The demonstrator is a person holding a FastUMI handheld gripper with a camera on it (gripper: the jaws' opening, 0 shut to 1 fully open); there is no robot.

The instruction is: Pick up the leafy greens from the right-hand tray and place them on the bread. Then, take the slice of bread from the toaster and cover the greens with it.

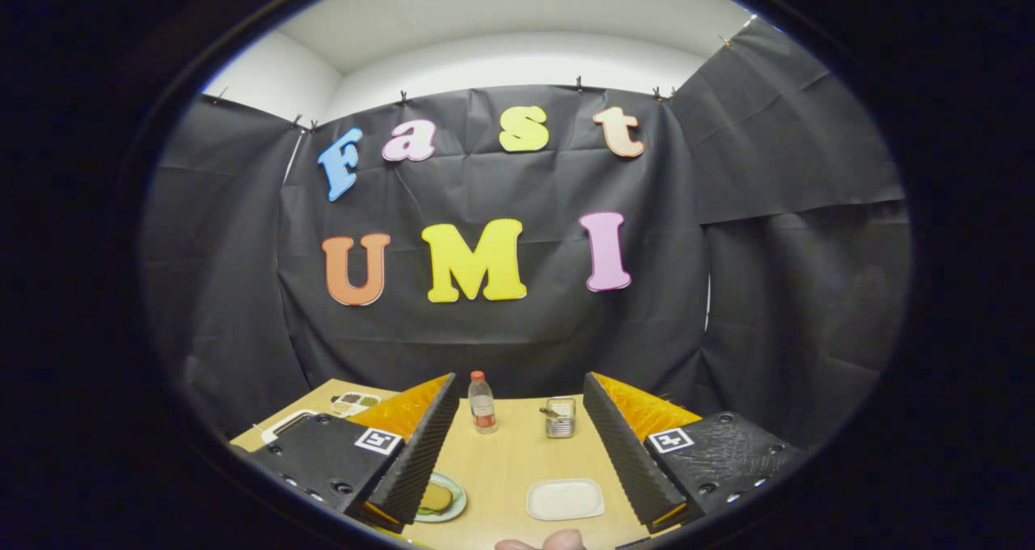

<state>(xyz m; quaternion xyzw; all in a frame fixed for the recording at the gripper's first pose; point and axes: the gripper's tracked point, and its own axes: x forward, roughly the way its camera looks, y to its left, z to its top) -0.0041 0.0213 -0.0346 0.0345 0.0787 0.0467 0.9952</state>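
Gripper released, fingers spread wide above the light wooden table, nothing between them. Near left, a round pale-green plate carries the brown bread slice, apparently already topped with green; near right sits a white rectangular tray. Far: clear plastic bottle with red cap, small metal toaster.

The table is pale yellowish wood with a fine grain. On it a clear bottle has a red cap and a red-orange label band. Right of the bottle stands a shiny silver toaster. Nearer lies a plain white tray. Left of the tray, a pale green-rimmed plate carries brown bread.
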